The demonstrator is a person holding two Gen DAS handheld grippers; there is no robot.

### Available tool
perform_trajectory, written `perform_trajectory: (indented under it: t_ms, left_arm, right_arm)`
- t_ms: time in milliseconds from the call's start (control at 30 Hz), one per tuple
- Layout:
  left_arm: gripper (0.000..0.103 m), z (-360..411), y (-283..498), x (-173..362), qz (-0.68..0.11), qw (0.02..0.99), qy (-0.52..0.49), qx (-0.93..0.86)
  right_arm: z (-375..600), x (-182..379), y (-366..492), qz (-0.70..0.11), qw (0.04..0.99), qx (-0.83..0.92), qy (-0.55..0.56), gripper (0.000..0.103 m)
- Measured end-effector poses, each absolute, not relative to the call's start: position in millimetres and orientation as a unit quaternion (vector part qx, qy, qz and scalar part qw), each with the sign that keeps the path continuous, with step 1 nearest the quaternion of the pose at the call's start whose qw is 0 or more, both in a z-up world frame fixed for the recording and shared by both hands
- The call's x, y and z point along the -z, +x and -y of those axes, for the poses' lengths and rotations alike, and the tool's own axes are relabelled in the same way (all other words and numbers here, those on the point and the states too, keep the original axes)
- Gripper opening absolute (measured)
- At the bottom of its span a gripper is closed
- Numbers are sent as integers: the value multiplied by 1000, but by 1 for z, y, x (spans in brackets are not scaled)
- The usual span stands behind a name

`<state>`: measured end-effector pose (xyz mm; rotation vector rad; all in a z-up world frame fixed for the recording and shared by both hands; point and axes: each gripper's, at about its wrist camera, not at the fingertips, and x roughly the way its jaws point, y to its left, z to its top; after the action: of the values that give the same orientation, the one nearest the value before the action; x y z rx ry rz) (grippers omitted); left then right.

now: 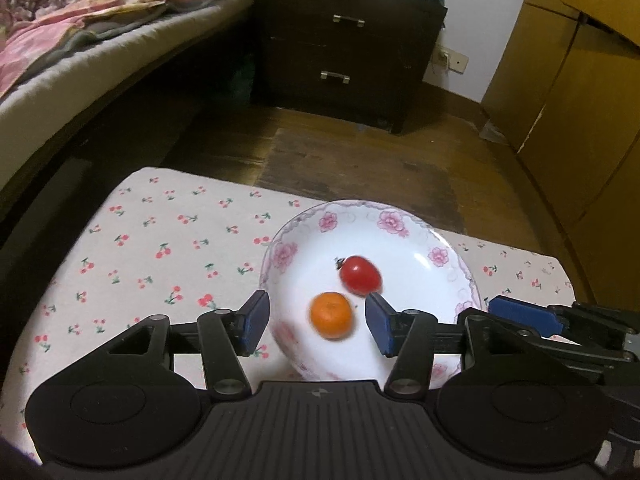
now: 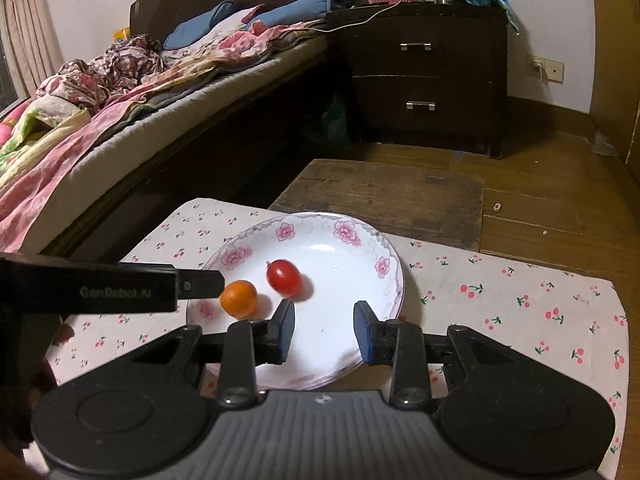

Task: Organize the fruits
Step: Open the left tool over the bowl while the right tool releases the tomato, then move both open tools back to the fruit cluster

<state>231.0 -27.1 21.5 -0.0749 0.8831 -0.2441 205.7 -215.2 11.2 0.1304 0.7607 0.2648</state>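
Fruits: blurred orange mandarin (image 1: 331, 315) beside glossy red tomato (image 1: 361, 275).

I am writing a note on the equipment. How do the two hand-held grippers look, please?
Both the left gripper and the right gripper are black plastic, with two round housings, a ribbed grey centre plate bearing a small logo, and linkage bars with metal pivot bolts. The jaws carry blue pads. The left gripper's side, seen from the right wrist, has pale "GenRobot.AI" lettering. No cables or sleeves show.
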Motion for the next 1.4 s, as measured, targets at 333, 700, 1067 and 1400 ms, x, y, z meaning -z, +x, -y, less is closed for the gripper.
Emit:
perform_trajectory:
  t_ms: [333, 700, 1067, 1400]
  left_arm:
    - [62, 11, 207, -26, -432, 893, -42, 115]
    - [63, -8, 174, -19, -457, 883, -41, 98]
    - [66, -25, 139, -16, -472, 874, -49, 108]
    - [67, -32, 121, -9, -483, 865, -58, 121]
  right_arm:
    - [199, -15, 181, -379, 912, -150, 47, 39]
    - [188, -10, 154, -400, 901, -167, 36, 40]
    - [179, -1, 122, -424, 885, -187, 37, 44]
    - [149, 12, 100, -442, 865, -239, -3, 45]
